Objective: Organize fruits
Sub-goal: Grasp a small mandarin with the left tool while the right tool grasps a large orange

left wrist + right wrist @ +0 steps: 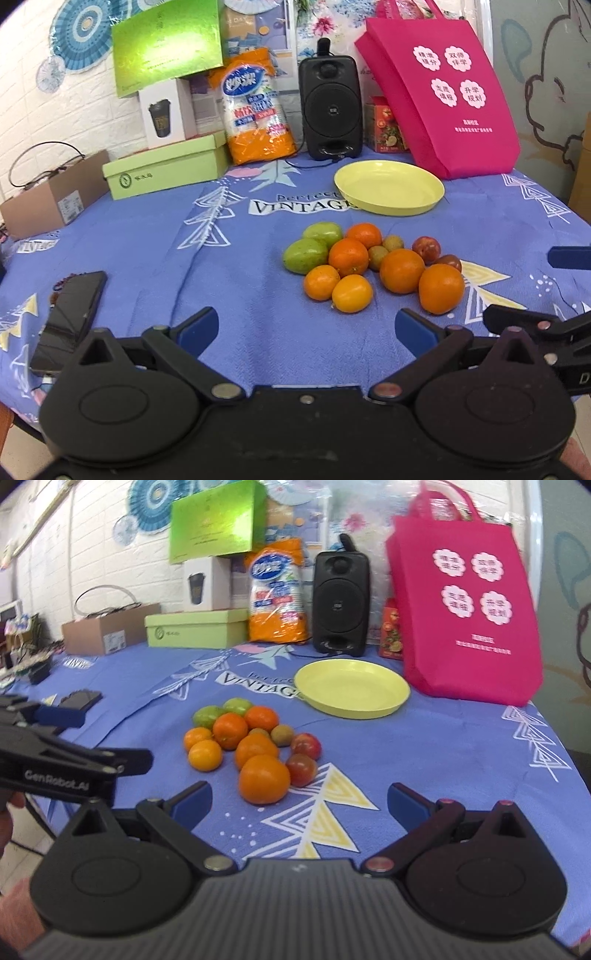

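Note:
A heap of fruit lies on the blue tablecloth: several oranges [402, 270] [263, 779], two green fruits [306, 255] [208, 715], small brownish fruits [378, 256] [282, 734] and two red ones [426, 249] [306, 746]. Behind the heap stands an empty yellow plate [388, 187] [352, 688]. My left gripper [306, 328] is open, low over the cloth just in front of the heap. My right gripper [300, 803] is open too, with the nearest orange just beyond its fingertips. The left gripper's body [66, 764] shows at the left of the right wrist view.
A dark phone [70, 317] [79, 698] lies at the left on the cloth. Along the back stand green boxes [166, 168], an orange-white bag [258, 107], a black speaker [330, 107] and a pink tote bag [443, 96]. The table edge falls off to the right.

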`<state>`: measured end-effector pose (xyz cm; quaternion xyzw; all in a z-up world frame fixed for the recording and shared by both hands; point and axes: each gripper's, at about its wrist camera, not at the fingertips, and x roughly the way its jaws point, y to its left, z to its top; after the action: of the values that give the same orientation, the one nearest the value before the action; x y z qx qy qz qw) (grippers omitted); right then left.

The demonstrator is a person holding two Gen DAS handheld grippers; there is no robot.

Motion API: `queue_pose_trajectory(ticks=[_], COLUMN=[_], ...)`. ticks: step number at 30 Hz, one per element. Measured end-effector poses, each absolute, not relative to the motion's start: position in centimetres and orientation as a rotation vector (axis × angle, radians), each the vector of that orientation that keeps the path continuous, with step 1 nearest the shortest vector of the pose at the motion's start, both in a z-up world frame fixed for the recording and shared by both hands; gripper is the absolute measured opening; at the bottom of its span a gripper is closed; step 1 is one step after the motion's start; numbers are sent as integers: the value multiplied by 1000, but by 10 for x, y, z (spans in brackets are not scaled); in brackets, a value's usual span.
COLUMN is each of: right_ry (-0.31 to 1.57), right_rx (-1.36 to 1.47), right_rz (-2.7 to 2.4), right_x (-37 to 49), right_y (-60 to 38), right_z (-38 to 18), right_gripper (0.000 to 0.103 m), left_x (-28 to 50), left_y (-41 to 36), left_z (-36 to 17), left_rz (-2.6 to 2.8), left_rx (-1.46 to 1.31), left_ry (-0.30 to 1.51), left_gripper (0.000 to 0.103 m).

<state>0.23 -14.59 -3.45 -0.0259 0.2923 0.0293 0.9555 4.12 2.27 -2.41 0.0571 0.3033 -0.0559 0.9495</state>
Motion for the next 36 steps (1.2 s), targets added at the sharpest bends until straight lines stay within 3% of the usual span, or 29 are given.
queue_pose_trajectory(ticks=[5, 10, 13, 15, 20, 24, 26, 33, 36], right_ry=[617, 646, 670, 682, 687, 682, 678, 672, 670], right_rx=[-93, -122, -129, -124, -121, -123, -122, -123, -135], right_rz=[123, 176, 200, 215, 239, 257, 265, 275, 273], right_x=[17, 31, 43, 51, 65, 70, 72, 75, 76], right_y=[-140, -137, -136, -136, -135, -136, -137, -136, -133], right_z=[-48, -60, -67, -72, -80, -81, -82, -84, -84], right_gripper=[102, 90, 79, 71, 72, 73, 73, 74, 74], left_x=[58, 73, 83, 91, 117, 135, 143, 152, 146], left_y=[27, 32, 33, 31, 24, 25, 22, 15, 11], left_z=[-39, -42, -44, -48, -64, -72, -74, -74, -72], left_rz=[-138, -158, -197, -234, -259, -317, -310, -327, -337], left_rx=[85, 39, 15, 13, 12, -41, -26, -23, -6], left_ry=[652, 664, 684, 703, 754, 770, 767, 771, 765], left_gripper=[103, 103, 93, 78, 74, 56, 55, 35, 34])
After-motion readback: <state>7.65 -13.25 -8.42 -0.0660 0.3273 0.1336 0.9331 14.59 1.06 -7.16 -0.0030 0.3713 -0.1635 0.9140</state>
